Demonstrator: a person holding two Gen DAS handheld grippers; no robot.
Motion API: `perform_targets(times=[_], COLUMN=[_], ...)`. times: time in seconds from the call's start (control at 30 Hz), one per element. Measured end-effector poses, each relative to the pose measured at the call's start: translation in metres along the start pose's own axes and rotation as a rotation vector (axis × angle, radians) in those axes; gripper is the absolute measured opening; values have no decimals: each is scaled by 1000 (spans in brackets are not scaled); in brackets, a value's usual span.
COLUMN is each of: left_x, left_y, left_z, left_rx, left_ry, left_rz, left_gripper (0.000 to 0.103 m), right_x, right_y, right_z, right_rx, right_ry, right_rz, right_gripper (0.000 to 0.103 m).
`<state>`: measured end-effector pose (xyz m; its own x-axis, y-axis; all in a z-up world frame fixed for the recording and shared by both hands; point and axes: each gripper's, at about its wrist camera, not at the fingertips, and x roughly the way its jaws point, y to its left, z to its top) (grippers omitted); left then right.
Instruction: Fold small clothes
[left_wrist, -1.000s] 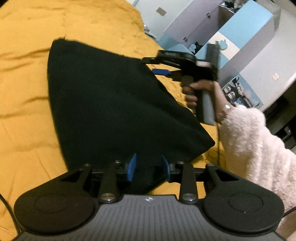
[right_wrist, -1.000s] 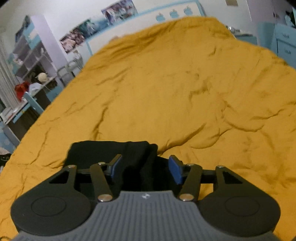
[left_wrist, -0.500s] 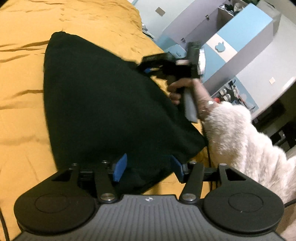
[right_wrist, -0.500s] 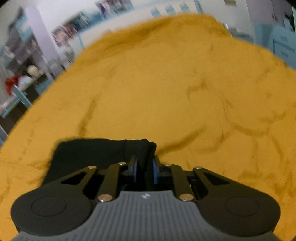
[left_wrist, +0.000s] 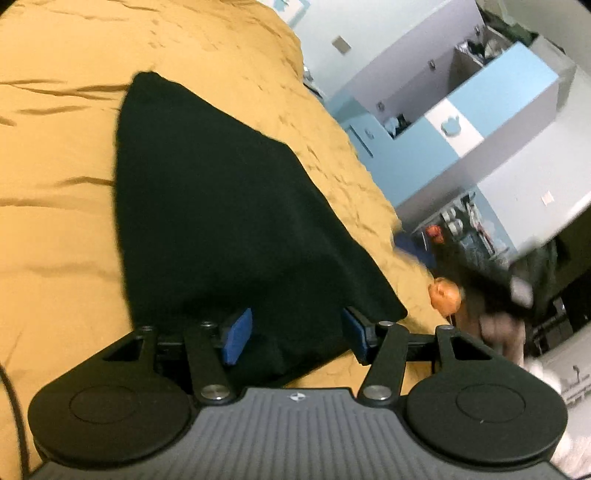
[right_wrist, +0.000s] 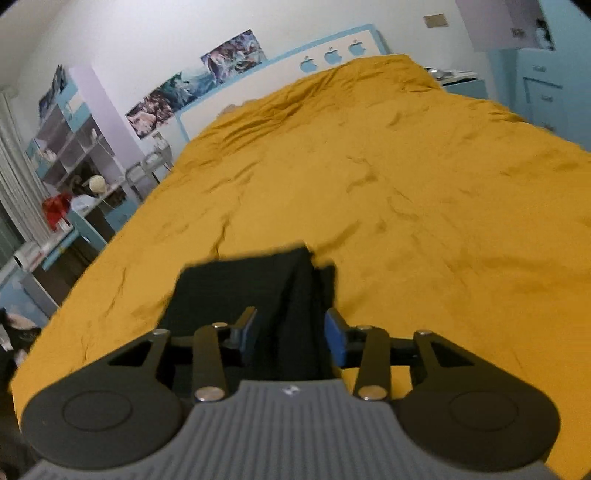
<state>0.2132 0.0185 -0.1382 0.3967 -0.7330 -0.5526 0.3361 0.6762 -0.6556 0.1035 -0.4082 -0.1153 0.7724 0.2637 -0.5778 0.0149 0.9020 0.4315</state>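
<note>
A small black garment (left_wrist: 221, 221) lies folded on the mustard-yellow bedspread (left_wrist: 55, 184). In the left wrist view my left gripper (left_wrist: 295, 338) is open, its blue pads spread wide on either side of the garment's near edge. In the right wrist view the garment (right_wrist: 243, 284) shows as a folded black patch with a raised fold running toward me. My right gripper (right_wrist: 291, 336) is open, and the black fold lies between its blue pads. The right hand appears only as a blur at the bed's edge in the left wrist view.
The bedspread (right_wrist: 406, 184) stretches far ahead to a white headboard (right_wrist: 332, 55). A blue and white cabinet (left_wrist: 480, 110) stands past the bed's right edge. Shelves and a desk (right_wrist: 66, 177) stand to the left of the bed.
My right gripper closed on the black fold half a second ago and is now open and drawn back. My left gripper opened wider. The right hand moved off the garment to the bed's edge.
</note>
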Motion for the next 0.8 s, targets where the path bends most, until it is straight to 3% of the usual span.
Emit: perform_targets(times=[0.17,0.23,0.27,0.3,0.37,0.6,0.8], left_x=[-7,-2,-1,-1,0,-9,-42], left_y=[9,11,11,11,10,-1,9], left_z=[-10,-14,-15,-16,-13,-8,-11], left_rx=[-45,-48,-44,-43,-53,-72,-83], left_ry=[-25,-22,-25,-28,-35,-42,-132], left_rz=[3,15,20,23,27,-4,56], left_gripper=[66,66,66,66,66,66,66], right_x=[-17,-14,-12,-9,-10,-36,-6], right_y=[-10,-11,-8,-7,-8,-2,-34], right_z=[-45,-51,-53,-54,-55,-43,-70], right_rx=[77,80,58,50,53,56,148], right_ry=[46,54,58,62,65,-11,69], right_rz=[62,71,70,63,49,11,-18], right_gripper=[38,26,13,7,3,0,1])
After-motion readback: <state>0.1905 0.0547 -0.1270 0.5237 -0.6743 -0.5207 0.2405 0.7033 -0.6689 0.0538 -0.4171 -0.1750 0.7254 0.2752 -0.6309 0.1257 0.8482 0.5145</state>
